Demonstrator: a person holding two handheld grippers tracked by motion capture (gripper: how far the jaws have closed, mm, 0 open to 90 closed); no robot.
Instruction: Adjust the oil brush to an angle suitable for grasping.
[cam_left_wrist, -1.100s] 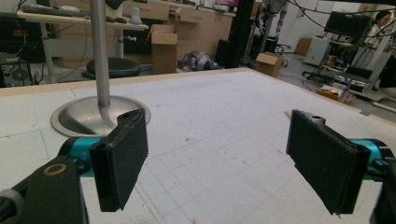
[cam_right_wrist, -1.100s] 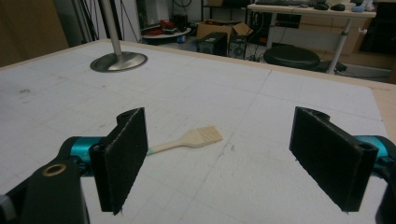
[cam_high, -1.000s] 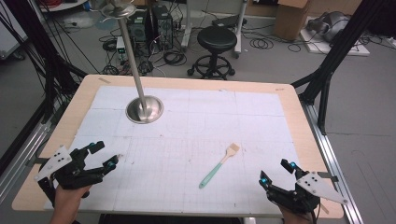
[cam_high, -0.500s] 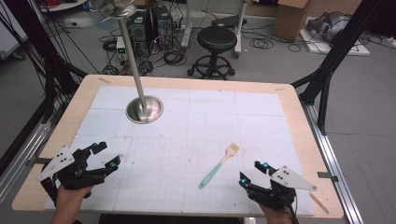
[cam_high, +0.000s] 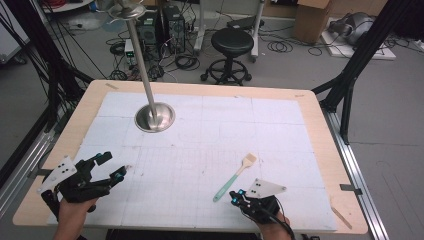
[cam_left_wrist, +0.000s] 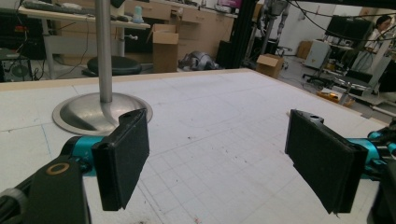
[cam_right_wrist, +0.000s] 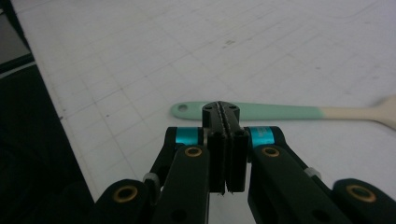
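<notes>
At about eight o'clock on the desk, the left tongs hang with jaws spread wide and nothing between them, aimed toward the steel stand at eleven o'clock. The spatula — the only loose item, so likely what is to be picked up — lies flat near five o'clock, mint-green handle toward the person and pale blade pointing to one o'clock. Just below its handle end, the right tongs are pressed fully together and hold nothing; in the right gripper view the tips sit just in front of the handle, which has a small hanging hole.

It looks light and slim, probably a smooth, slightly slippery silicone handle with a softer blade. Lying flush, it offers little edge — a pinch across the mid-handle seems best.
</notes>
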